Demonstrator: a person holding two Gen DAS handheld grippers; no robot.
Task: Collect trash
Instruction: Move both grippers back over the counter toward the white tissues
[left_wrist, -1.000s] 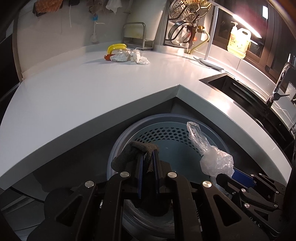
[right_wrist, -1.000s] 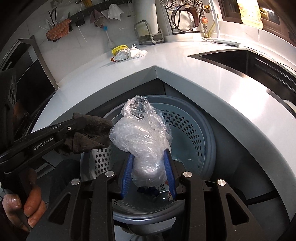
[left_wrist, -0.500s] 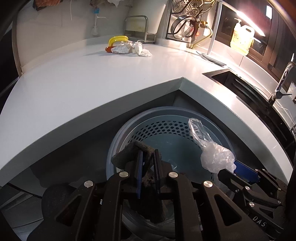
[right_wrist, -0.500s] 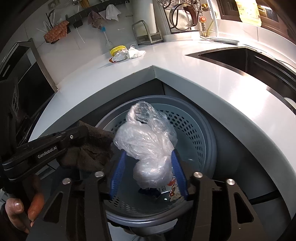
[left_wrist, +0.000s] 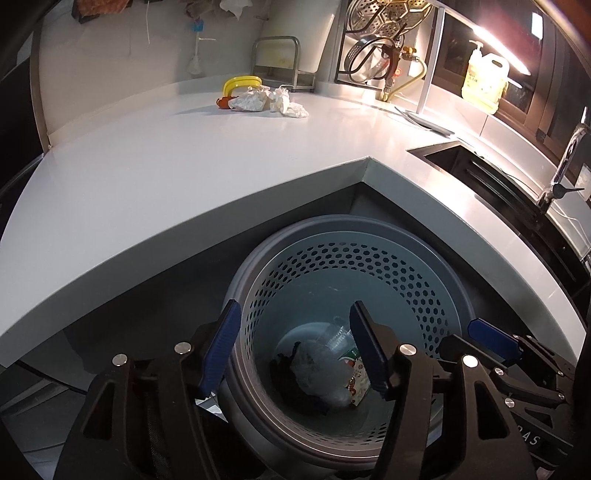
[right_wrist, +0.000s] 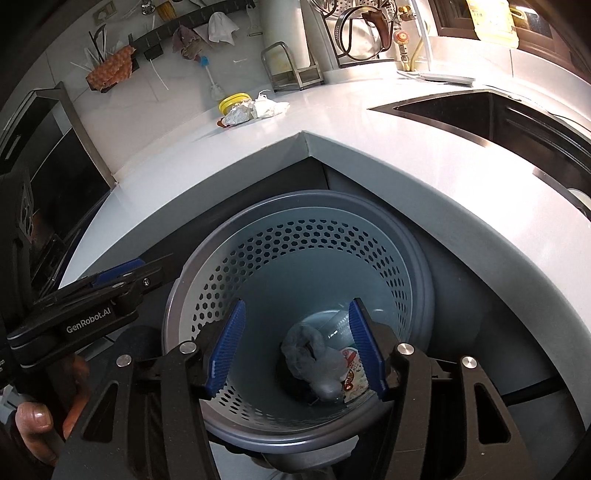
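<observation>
A grey perforated trash basket (left_wrist: 436, 295) (right_wrist: 369, 251) stands on the floor below the counter corner. At its bottom lie a clear plastic bag (left_wrist: 317, 365) (right_wrist: 317, 362), a dark rag (left_wrist: 284, 365) and a printed wrapper (left_wrist: 356, 376) (right_wrist: 352, 376). My left gripper (left_wrist: 295, 350) is open and empty above the basket's left rim. My right gripper (right_wrist: 297, 349) is open and empty over the basket. More trash lies far back on the counter: crumpled white paper (left_wrist: 255, 101) (right_wrist: 243, 112), a yellow lid (left_wrist: 240, 83) (right_wrist: 231, 101) and a small red piece (left_wrist: 222, 103).
The white counter (left_wrist: 184, 177) wraps around the basket. A sink (right_wrist: 498, 122) with a tap (left_wrist: 565, 162) lies to the right. A metal rack (left_wrist: 280, 59), hanging utensils and a yellow soap bottle (left_wrist: 484, 77) stand along the back wall.
Both grippers have opened. The dark rag left the left gripper and the plastic bag left the right gripper; both now lie at the bottom of the basket.
</observation>
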